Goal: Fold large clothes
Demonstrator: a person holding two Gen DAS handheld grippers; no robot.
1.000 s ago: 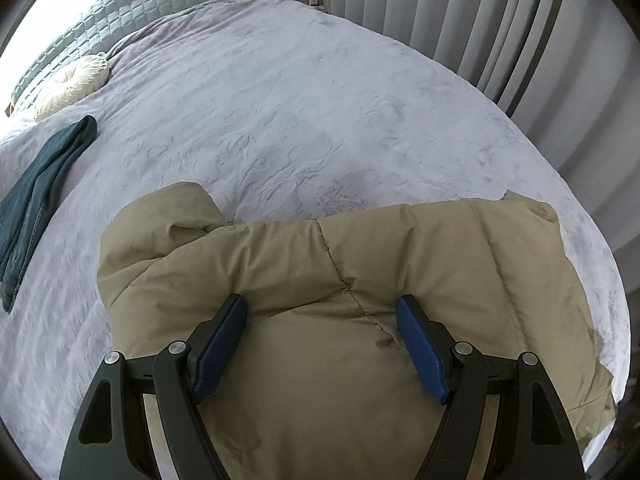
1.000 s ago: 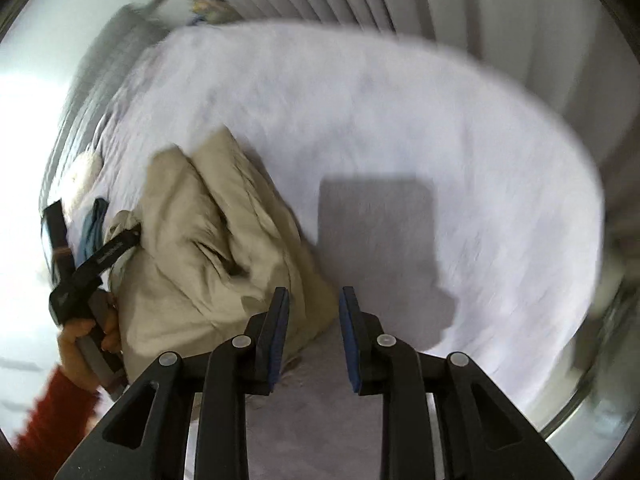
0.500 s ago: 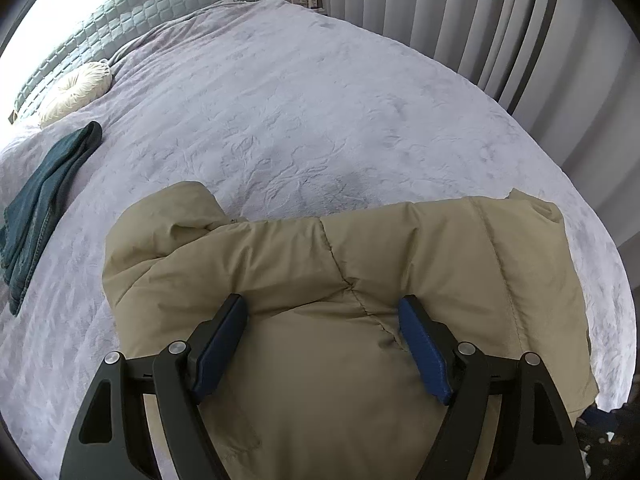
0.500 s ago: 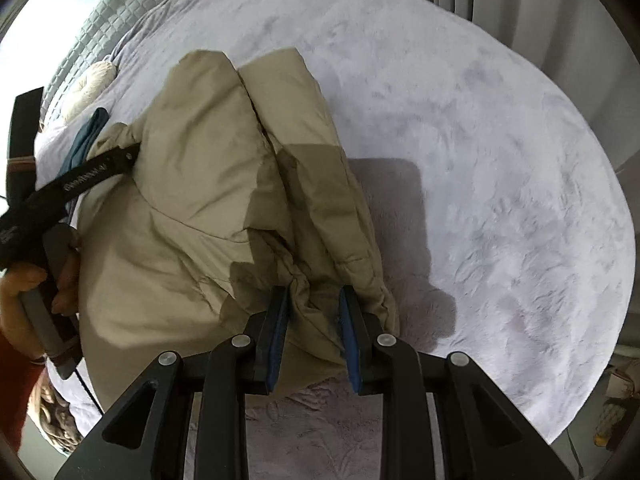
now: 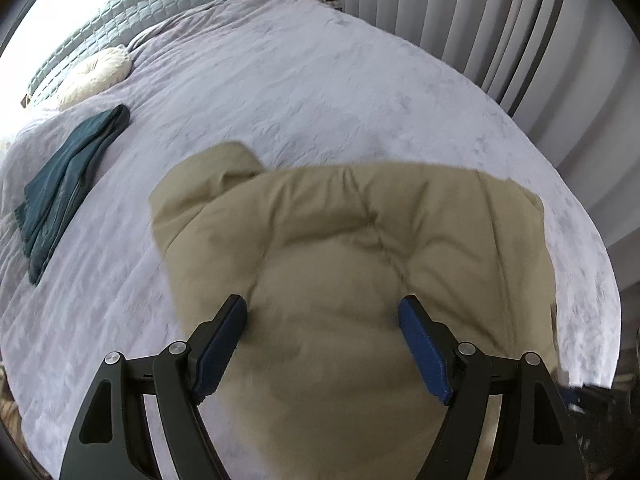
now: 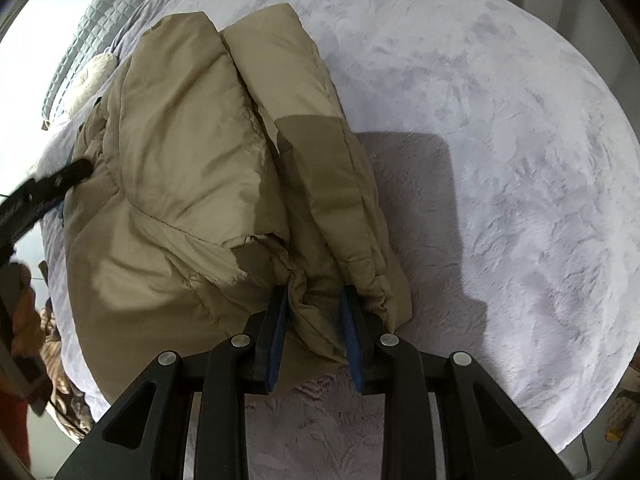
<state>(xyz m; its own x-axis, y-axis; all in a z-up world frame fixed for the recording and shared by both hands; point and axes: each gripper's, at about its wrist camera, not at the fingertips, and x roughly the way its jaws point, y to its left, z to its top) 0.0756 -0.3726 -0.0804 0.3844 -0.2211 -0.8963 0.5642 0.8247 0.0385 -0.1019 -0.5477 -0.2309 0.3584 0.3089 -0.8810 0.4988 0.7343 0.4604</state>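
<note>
A pale lavender plush bedspread (image 5: 320,92) meets grey pleated curtains (image 5: 500,20) far right. My right claw (image 6: 314,312), nearing earlier, now clamps the puffy tan quilted jacket's (image 6: 192,152) near hem; my left claw (image 5: 322,320) gapes above it.

Puffy tan quilted jacket (image 6: 192,168), folded in a bundle, lying on bed

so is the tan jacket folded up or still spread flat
Folded: the tan jacket lies bunched in thick stacked layers on the bed, with the right gripper clamped on its bottom edge.
</note>
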